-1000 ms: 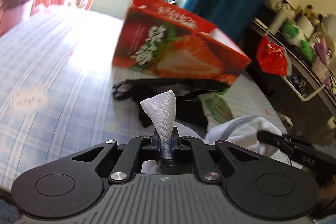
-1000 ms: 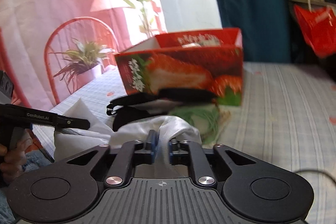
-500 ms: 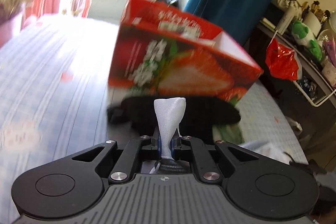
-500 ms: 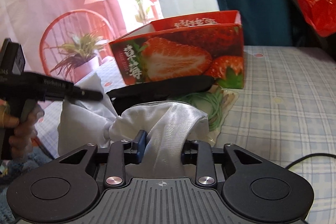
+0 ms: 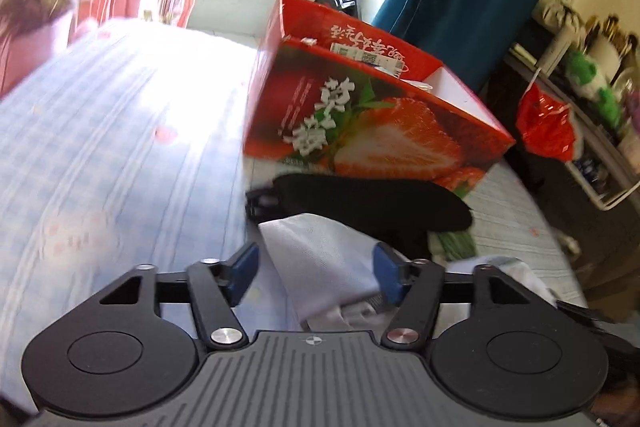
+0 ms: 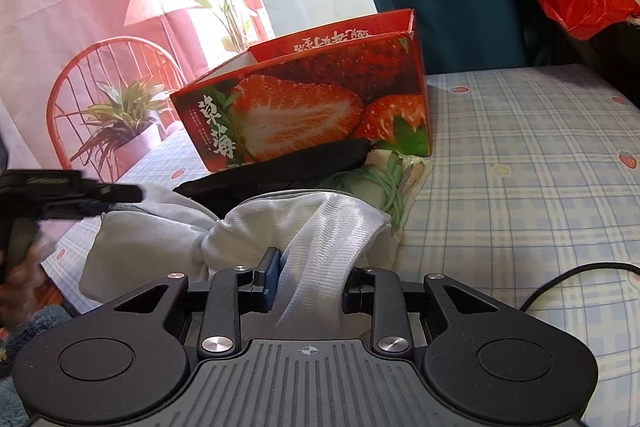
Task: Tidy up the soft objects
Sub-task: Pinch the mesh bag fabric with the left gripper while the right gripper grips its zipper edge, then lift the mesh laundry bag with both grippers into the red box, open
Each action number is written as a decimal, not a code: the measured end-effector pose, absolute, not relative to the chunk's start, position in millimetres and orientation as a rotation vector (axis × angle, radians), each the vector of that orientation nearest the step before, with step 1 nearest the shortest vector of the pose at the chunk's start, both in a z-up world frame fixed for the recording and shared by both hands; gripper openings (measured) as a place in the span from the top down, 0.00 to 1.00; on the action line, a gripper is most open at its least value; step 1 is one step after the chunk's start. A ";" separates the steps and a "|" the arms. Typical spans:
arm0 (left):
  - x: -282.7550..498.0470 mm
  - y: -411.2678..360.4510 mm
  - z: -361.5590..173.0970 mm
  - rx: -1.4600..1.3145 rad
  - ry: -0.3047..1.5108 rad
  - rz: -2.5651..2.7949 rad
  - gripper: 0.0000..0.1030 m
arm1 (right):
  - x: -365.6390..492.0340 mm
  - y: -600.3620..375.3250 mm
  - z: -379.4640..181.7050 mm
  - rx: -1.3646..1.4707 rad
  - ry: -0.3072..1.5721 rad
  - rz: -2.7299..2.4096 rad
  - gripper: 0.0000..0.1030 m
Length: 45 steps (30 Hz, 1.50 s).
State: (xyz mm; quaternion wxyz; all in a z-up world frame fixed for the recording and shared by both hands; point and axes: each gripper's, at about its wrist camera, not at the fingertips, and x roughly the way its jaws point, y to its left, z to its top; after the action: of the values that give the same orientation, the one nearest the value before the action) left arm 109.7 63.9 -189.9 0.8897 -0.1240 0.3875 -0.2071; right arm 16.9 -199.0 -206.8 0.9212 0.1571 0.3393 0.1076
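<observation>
Left gripper [image 5: 316, 273]: jaws have just sprung wide, blue pads well apart. White mesh bag [image 5: 320, 259] lies loose between them, touching neither pad that can be seen, so nothing gripped. Left-wrist view is motion-blurred.

Right gripper [image 6: 310, 285]: jaws narrow, pinched on a bunched fold of the same white mesh bag [image 6: 320, 227]. Left blue pad presses the cloth; right pad hidden behind the fabric. The fold rises up out of the jaws; rest of the bag slumps on the tabletop just in front, crumpled, w/ a knot-like twist at its left end.

Writing: red box [image 6: 308, 111] behind the bag shows big white Chinese characters beside a halved-strawberry photo. More characters, upside down, on the inner back flap; small print too fine to read. Box is glossy card, rectangular, open-topped.

Textures: bag is a fine woven net, semi-sheer, soft. Black padded strap [image 6: 280, 167], long and matte, lies across the box's foot, touching the bag's far edge. Coiled green cord [image 6: 384, 187] in a clear packet sits by the box's right corner. Tablecloth [image 6: 520, 167] is blue-white check w/ small strawberry prints.
</observation>
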 end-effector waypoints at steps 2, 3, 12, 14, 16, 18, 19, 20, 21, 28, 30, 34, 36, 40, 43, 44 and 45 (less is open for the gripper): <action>98.5 69.3 -190.4 -0.294 0.813 -0.456 0.22 | 16.9 -198.6 -206.4 0.322 0.698 0.219 0.75; 93.8 69.8 -190.0 -0.304 0.811 -0.466 0.19 | 16.9 -198.3 -206.2 0.321 0.699 0.218 0.75; 76.6 41.1 -198.9 -0.222 0.824 -0.567 0.15 | 16.9 -197.1 -205.3 0.313 0.702 0.217 0.75; 78.1 33.4 -205.9 -0.190 0.849 -0.556 0.16 | 16.8 -197.4 -205.3 0.311 0.702 0.218 0.74; 79.3 28.1 -212.6 -0.174 0.864 -0.533 0.16 | 16.6 -197.5 -205.3 0.305 0.701 0.221 0.74; 81.5 26.1 -220.0 -0.183 0.881 -0.517 0.21 | 16.4 -197.6 -205.3 0.302 0.701 0.224 0.73; 81.3 26.4 -222.8 -0.192 0.885 -0.515 0.25 | 16.2 -197.6 -205.1 0.301 0.700 0.226 0.71; 81.5 28.2 -225.2 -0.203 0.891 -0.513 0.35 | 16.1 -197.6 -205.0 0.300 0.699 0.229 0.69; 81.6 30.9 -227.9 -0.218 0.894 -0.508 0.45 | 15.6 -197.2 -204.5 0.297 0.697 0.229 0.68; 81.2 34.1 -233.4 -0.229 0.891 -0.497 0.54 | 13.7 -193.8 -201.4 0.263 0.694 0.196 0.54; 83.3 33.5 -236.2 -0.240 0.902 -0.496 0.54 | 14.9 -194.8 -202.9 0.271 0.704 0.199 0.54; 84.3 33.1 -237.1 -0.250 0.901 -0.497 0.54 | 16.6 -196.7 -204.9 0.290 0.714 0.219 0.58; 84.1 32.5 -236.8 -0.249 0.901 -0.497 0.55 | 16.3 -195.7 -204.9 0.293 0.717 0.233 0.63; 82.8 34.4 -237.2 -0.265 0.896 -0.500 0.62 | 14.8 -190.7 -202.7 0.284 0.720 0.272 0.70; 82.4 35.4 -237.0 -0.269 0.894 -0.501 0.65 | 12.8 -187.4 -200.4 0.283 0.712 0.312 0.72; 82.0 35.2 -236.6 -0.268 0.891 -0.503 0.67 | 12.9 -186.5 -199.6 0.280 0.711 0.321 0.73; 81.5 35.4 -236.0 -0.265 0.887 -0.507 0.69 | 12.6 -185.8 -199.0 0.279 0.710 0.326 0.73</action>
State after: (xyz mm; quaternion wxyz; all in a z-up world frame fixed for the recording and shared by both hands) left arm 81.5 35.4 -236.0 0.8639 -0.1266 0.4234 -0.2418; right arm 12.6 -185.8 -199.0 0.9152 0.1356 0.3449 0.1584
